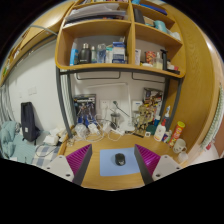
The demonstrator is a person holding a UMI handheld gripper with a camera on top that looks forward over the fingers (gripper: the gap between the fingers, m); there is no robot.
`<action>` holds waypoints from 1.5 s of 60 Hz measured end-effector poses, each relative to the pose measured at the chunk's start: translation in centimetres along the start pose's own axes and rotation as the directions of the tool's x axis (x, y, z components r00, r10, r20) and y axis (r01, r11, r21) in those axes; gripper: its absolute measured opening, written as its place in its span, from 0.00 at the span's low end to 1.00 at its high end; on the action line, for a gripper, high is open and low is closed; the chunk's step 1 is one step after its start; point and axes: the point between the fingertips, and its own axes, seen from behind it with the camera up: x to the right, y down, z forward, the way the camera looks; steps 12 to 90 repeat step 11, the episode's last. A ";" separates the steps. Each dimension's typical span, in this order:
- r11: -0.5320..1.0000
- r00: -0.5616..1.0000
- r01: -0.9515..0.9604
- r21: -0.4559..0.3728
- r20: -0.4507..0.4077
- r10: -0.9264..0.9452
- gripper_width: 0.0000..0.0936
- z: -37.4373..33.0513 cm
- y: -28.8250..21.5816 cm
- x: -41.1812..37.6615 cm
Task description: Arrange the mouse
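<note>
Our hand-held gripper point(113, 163) sits low over the wooden desk point(110, 179), its two fingers spread wide and holding nothing, with the magenta pads point(80, 157) on their inner faces turned toward each other. Between them, with clear gaps on either side, lies the small dark computer mouse point(120, 158), resting on a pale blue rectangular mouse mat point(118, 161). We judge the wide stance is kept so the fingers can straddle the mouse before closing on it. The view looks along the fingers at a shallow downward angle, so we take it that the tool is held nearly level, pointing at the wall. Beyond the mat, bottles and small clutter point(150, 125) crowd the back of the desk, and above them a wooden shelf unit point(118, 70) carries more boxes and containers.
</note>
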 end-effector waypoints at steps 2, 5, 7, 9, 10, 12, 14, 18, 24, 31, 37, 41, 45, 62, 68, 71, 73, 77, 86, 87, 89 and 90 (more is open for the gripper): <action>1.000 1.000 0.000 0.006 0.007 0.000 0.92 -0.3 -0.2 0.0; 1.000 1.000 0.001 0.012 0.015 -0.002 0.91 -0.6 -0.4 0.2; 1.000 1.000 0.003 0.010 0.013 -0.003 0.92 -0.8 -0.4 0.4; 1.000 1.000 0.006 0.009 0.010 -0.006 0.92 -0.8 -0.4 0.8; 1.000 1.000 0.008 0.009 0.009 -0.008 0.92 -0.9 -0.4 1.1; 1.000 1.000 0.010 0.010 0.009 -0.010 0.92 -0.9 -0.4 1.3; 1.000 1.000 0.010 0.010 0.009 -0.010 0.92 -0.9 -0.4 1.3; 1.000 1.000 0.010 0.010 0.009 -0.010 0.92 -0.9 -0.4 1.3; 1.000 1.000 0.010 0.010 0.009 -0.010 0.92 -0.9 -0.4 1.3; 1.000 1.000 0.010 0.010 0.009 -0.010 0.92 -0.9 -0.4 1.3; 1.000 1.000 0.010 0.010 0.009 -0.010 0.92 -0.9 -0.4 1.3; 1.000 1.000 0.010 0.010 0.009 -0.010 0.92 -0.9 -0.4 1.3; 1.000 1.000 0.010 0.010 0.009 -0.010 0.92 -0.9 -0.4 1.3; 1.000 1.000 0.010 0.010 0.009 -0.010 0.92 -0.9 -0.4 1.3; 1.000 1.000 0.010 0.010 0.009 -0.010 0.92 -0.9 -0.4 1.3; 1.000 1.000 0.010 0.010 0.009 -0.010 0.92 -0.9 -0.4 1.3; 1.000 1.000 0.010 0.010 0.009 -0.010 0.92 -0.9 -0.4 1.3; 1.000 1.000 0.010 0.010 0.009 -0.010 0.92 -0.9 -0.4 1.3; 1.000 1.000 0.010 0.010 0.009 -0.010 0.92 -0.9 -0.4 1.3; 1.000 1.000 0.010 0.010 0.009 -0.010 0.92 -0.9 -0.4 1.3; 1.000 1.000 0.010 0.010 0.009 -0.010 0.92 -0.9 -0.4 1.3; 1.000 1.000 0.010 0.010 0.009 -0.010 0.92 -0.9 -0.4 1.3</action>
